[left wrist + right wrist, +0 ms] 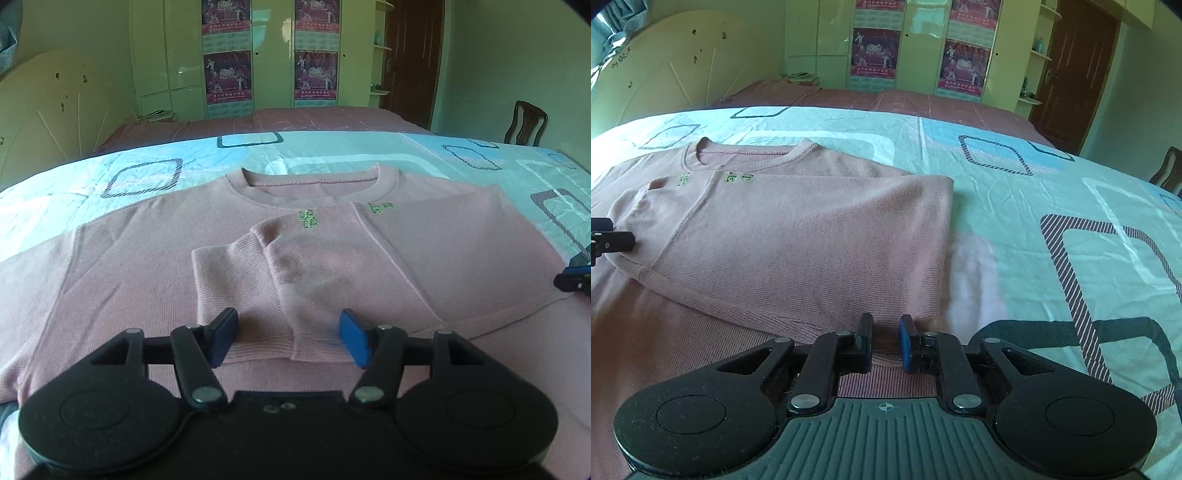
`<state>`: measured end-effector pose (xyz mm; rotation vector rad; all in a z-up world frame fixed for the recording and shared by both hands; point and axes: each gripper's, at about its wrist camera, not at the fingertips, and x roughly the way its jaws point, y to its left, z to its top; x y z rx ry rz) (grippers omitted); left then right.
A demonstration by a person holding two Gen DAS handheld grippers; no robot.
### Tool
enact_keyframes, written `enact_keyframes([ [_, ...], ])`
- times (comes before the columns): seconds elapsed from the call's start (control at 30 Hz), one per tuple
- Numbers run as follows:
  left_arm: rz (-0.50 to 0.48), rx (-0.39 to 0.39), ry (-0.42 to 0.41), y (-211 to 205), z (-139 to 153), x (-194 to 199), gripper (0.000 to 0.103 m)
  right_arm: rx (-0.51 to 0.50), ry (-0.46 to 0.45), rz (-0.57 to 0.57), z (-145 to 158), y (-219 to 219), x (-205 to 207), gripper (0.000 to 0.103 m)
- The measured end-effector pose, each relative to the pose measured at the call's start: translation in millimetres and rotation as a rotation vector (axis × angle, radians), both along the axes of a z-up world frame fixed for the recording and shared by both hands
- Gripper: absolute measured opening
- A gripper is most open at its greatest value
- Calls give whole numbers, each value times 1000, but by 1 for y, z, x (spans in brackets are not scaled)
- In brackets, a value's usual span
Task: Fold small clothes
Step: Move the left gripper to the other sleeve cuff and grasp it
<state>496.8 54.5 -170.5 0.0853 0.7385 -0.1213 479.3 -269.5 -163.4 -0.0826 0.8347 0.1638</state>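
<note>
Pink sweater (147, 266) lies flat on the bed (1015, 192), one side folded over. Left gripper (290, 341) hovers over its folded sleeve cuff, jaws wide apart. Right gripper (886, 343) at the sweater's hem, jaws slightly apart, gripping nothing.

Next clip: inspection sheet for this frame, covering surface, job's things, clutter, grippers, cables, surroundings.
Surface: bed sheet, light blue with square patterns, wrinkled.
Job's things: pink sweater lying flat, collar away from the cameras; right side and sleeve already folded over the body; left side unfolded.
Clutter: nothing seen on the sheet beside the sweater.
Grippers: left hand-held gripper open, pads either side of the folded sleeve's cuff, not pressing; right hand-held gripper slightly open at the sweater's near hem, gripping nothing.
Cables: nothing seen.
Surroundings: wardrobe with posters, headboard, dark door, wooden chair.
</note>
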Motion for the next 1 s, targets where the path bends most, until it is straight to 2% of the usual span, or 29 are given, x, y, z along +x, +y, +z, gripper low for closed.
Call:
enact_keyframes([
  [0.03, 6, 2, -6, 6, 2, -5, 62, 11, -6, -9, 5, -1, -4, 26],
  [0.07, 19, 7, -13, 14, 4, -10, 67, 26, -25, -18, 11, -2, -9, 33],
  [0.1, 42, 8, -21, 24, 6, -15, 68, 32, -61, -28, 17, -1, -16, 56],
  [0.13, 74, 11, -30, 35, 7, -21, 66, 31, -99, -37, 23, 1, -22, 66],
  [0.3, 272, -28, -56, 120, 12, -61, 66, 96, -114, -55, 34, 15, -33, 66],
  [0.5, 555, -118, -45, 233, 15, -107, 64, 138, -60, -8, 24, 57, -25, 66],
  [0.63, 715, -250, -68, 304, 18, -129, 64, 149, -32, 1, 18, 80, -17, 66],
  [0.8, 872, -504, -162, 383, 19, -141, 60, 164, -19, -4, 21, 98, -7, 66],
  [0.93, 970, -641, -227, 424, 12, -143, 56, 185, -10, -77, 23, 97, 7, 66],
  [1.0, 989, -661, -250, 437, 11, -142, 54, 181, -5, -140, 23, 91, 15, 66],
])
